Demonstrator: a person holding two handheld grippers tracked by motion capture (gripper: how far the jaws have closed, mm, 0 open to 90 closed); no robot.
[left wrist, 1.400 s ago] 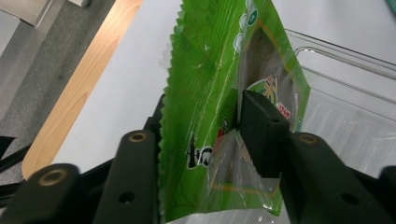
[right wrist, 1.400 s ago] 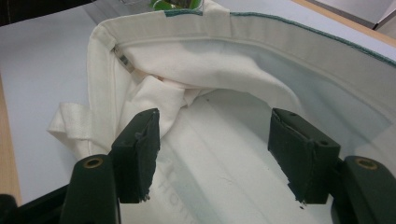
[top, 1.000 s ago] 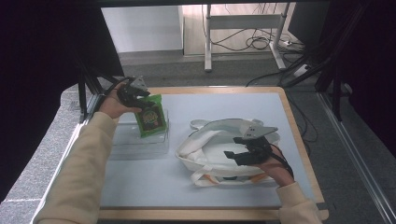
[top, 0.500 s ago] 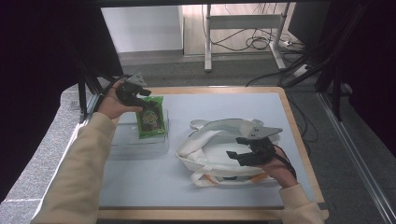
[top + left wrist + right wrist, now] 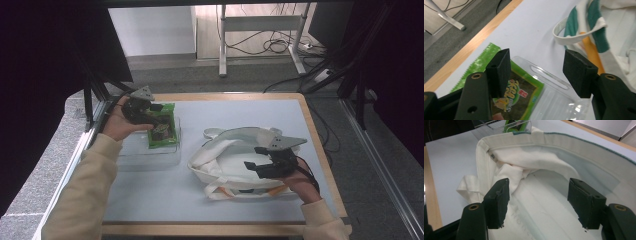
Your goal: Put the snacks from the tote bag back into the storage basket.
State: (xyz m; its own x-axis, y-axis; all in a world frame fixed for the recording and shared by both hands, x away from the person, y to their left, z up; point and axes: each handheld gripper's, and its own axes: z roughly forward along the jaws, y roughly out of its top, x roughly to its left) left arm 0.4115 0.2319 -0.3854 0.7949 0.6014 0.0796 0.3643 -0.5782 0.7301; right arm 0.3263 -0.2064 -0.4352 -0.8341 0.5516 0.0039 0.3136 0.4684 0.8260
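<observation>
The left gripper (image 5: pixel 150 114) is standing wide apart over the far left of the table; its jaws have just been opening, and nothing is pressed between them. Just below its pads (image 5: pixel 500 71) the green seaweed snack packet (image 5: pixel 162 131) is lying in the clear plastic tray (image 5: pixel 150 159), touching the tray's far end and propped there with its far end raised toward the table's wooden edge (image 5: pixel 471 47). Its long axis is running from the person's side toward the far side, printed face up. The right gripper (image 5: pixel 266 159) is also spread wide, hovering at the mouth of the white tote bag (image 5: pixel 227 165) and gripping nothing; its jaws are pointing into the bag's opening (image 5: pixel 549 187). Judging from this, the packet is not yet picked up, and moving it into the bag seems to be left.
</observation>
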